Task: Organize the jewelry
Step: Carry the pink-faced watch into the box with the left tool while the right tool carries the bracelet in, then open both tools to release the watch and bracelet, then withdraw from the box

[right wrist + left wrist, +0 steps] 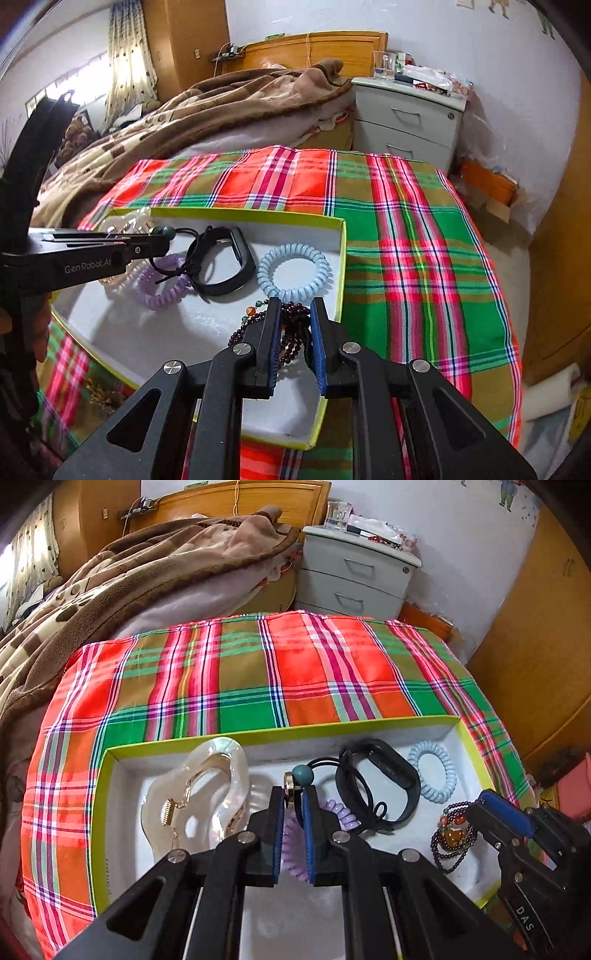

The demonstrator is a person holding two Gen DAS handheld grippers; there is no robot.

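The cloth (280, 672) is a plaid of red, green and olive crossed by pink, white and navy stripes, and the tray (258, 735) on it is white inside with a yellow-green rim. In it lie a lilac coil tie (162, 282), a pale blue coil tie (293, 271), a black band (225, 264), a pearly translucent claw clip (207, 790) and dark purple beads (452, 843) (with a few amber and green ones). Each black gripper (294, 794) has blue pads.
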